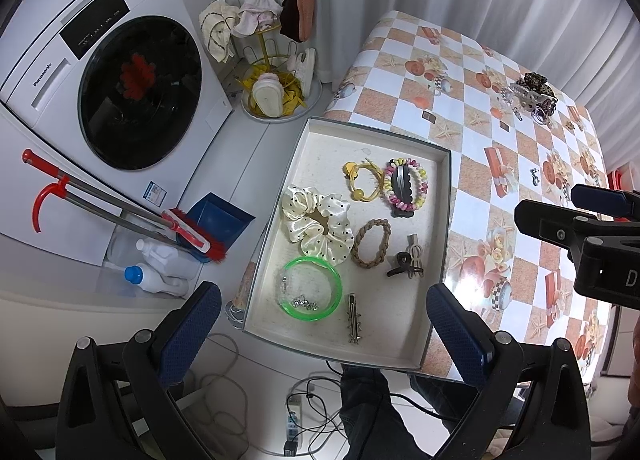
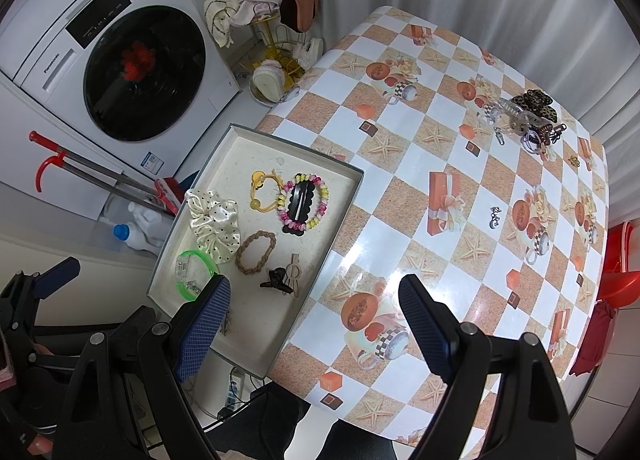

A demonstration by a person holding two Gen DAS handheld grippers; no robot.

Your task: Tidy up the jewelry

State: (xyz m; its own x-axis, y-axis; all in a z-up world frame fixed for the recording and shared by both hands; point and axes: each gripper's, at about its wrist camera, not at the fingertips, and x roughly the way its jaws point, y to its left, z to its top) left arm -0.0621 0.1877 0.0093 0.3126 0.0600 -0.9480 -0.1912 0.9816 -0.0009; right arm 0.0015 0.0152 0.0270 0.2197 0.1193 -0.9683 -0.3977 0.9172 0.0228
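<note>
A shallow box (image 1: 440, 220) (image 2: 340, 228) lies at the table's left edge. It holds a dotted cream scrunchie (image 1: 316, 224) (image 2: 214, 220), a green bangle (image 1: 312, 288), a braided band (image 1: 372, 242), a yellow tie (image 1: 362, 180), a beaded ring with a dark clip (image 1: 406, 186) (image 2: 302, 202), a claw clip (image 1: 404, 264) and a metal clip (image 1: 354, 320). More pieces sit in a heap (image 1: 532, 96) (image 2: 524, 116) at the far side, and a small silver piece (image 2: 495, 217) lies alone. My left gripper (image 1: 324, 336) hovers open over the box. My right gripper (image 2: 316, 324) hovers open over the box's right wall.
The checked tablecloth (image 2: 400, 164) covers the table. A washing machine (image 1: 120, 92) stands at the left, with a broom and dustpan (image 1: 192, 228), bottles and a yellow slipper rack (image 1: 272, 72) beside it. A red stool (image 2: 618, 260) is at the right. Cables and a person's leg (image 1: 372, 412) lie below.
</note>
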